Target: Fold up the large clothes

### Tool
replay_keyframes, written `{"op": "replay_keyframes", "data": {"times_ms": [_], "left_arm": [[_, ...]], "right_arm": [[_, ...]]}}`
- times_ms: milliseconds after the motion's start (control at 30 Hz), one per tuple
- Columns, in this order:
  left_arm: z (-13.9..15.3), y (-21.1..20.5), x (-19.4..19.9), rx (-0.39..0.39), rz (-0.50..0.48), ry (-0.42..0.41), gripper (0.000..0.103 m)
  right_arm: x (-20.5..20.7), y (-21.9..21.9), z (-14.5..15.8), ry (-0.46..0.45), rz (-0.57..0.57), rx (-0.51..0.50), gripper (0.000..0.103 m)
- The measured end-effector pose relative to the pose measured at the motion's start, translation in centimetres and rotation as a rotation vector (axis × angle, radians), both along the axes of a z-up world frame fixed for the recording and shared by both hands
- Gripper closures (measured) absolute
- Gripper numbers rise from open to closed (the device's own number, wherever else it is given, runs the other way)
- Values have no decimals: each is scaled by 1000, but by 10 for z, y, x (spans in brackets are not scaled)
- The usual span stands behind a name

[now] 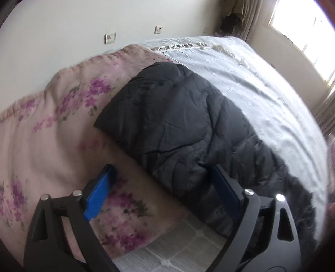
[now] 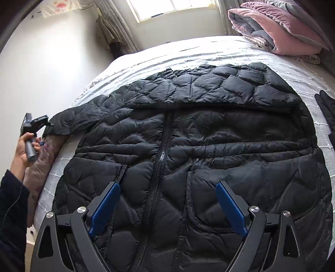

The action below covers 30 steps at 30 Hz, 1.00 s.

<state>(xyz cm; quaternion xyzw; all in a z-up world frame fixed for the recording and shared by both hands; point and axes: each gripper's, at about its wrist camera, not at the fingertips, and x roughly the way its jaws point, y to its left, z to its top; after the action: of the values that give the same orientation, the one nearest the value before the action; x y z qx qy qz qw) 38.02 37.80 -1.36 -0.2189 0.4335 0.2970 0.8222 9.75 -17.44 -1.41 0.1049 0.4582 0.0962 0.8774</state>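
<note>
A black quilted puffer jacket lies flat on the bed, front up, zipper closed, hood at the far end. Its left sleeve stretches out over a pink floral blanket at the bed's edge. My left gripper is open and empty, hovering over the sleeve's cuff end and the blanket. It also shows in the right wrist view, held in a hand beside the sleeve. My right gripper is open and empty, just above the jacket's lower front near the zipper.
The bed has a white quilted cover. Folded pink and grey bedding is stacked at the far right corner. A dark item lies at the right edge. A wall and window border the bed.
</note>
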Motion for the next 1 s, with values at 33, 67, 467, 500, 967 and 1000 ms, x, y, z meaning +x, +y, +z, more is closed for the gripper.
{"op": "replay_keyframes", "data": {"times_ms": [33, 67, 467, 500, 967, 1000], "left_arm": [[-2, -2, 4, 25, 3, 13, 24], [-2, -5, 7, 55, 8, 24, 33], [66, -37, -21, 82, -50, -197, 99], [74, -46, -22, 86, -66, -213, 99], [120, -306, -54, 127, -614, -438, 99], [111, -327, -54, 121, -668, -427, 99]], "right_arm": [[0, 0, 0, 0, 2, 2, 9], [1, -1, -1, 1, -2, 2, 9], [1, -20, 1, -1, -52, 61, 9], [1, -22, 2, -1, -58, 67, 9], [0, -69, 3, 30, -191, 128, 9], [0, -74, 3, 32, -201, 140, 9]]}}
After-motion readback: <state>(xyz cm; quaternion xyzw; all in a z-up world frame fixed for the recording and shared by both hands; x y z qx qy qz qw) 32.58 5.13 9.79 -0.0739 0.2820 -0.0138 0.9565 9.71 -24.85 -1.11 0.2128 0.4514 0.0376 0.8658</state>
